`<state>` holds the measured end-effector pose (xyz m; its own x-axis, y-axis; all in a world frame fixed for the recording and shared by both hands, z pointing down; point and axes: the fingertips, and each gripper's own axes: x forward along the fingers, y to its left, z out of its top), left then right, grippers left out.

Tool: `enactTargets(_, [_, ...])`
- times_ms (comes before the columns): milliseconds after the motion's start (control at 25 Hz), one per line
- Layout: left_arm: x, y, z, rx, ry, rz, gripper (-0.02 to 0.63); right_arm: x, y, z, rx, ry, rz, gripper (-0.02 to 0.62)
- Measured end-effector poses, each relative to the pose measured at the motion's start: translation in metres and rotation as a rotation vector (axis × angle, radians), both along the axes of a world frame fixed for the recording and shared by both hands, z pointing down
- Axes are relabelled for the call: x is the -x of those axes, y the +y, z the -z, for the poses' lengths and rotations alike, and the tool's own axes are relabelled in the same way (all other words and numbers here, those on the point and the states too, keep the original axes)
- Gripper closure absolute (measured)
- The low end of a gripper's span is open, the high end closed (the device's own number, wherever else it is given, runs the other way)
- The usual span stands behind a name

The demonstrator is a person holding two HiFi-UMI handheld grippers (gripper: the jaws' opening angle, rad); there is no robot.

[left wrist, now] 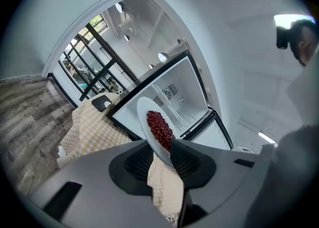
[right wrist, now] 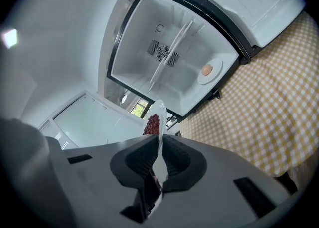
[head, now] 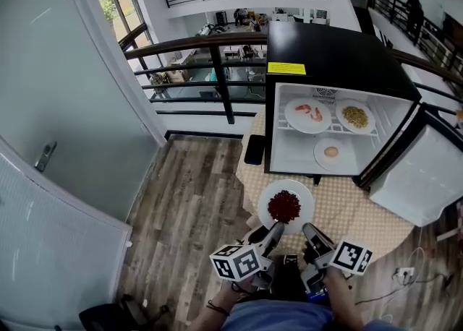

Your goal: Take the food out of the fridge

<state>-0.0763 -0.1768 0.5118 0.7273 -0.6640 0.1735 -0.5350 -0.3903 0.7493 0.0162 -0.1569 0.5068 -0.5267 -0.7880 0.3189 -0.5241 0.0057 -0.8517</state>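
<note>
A white plate (head: 273,194) with a heap of red food (head: 284,206) hangs over the checked table in front of the open fridge (head: 340,62). My left gripper (head: 272,233) is shut on its near left rim, my right gripper (head: 309,233) on its near right rim. In the left gripper view the plate (left wrist: 148,117) runs tilted between the jaws of the left gripper (left wrist: 160,152). The right gripper view shows the plate (right wrist: 159,117) edge-on in the right gripper (right wrist: 159,158). Inside the fridge stand a shrimp plate (head: 307,115), a plate of yellow food (head: 354,115) and a lower plate with one pale piece (head: 331,152).
The fridge door (head: 423,170) hangs open to the right. A black phone (head: 255,149) lies on the yellow-checked tablecloth (head: 354,210) left of the fridge. A dark railing (head: 217,69) runs behind, wooden floor to the left, and a white door with a handle (head: 45,155) at far left.
</note>
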Motion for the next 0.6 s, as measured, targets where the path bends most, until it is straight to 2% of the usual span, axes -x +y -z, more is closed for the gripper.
enactTargets(600, [0.012,0.032,0.001,0.013,0.005,-0.029,0.492,0.010,0.034,0.001,0.025,0.057,-0.015,0.565])
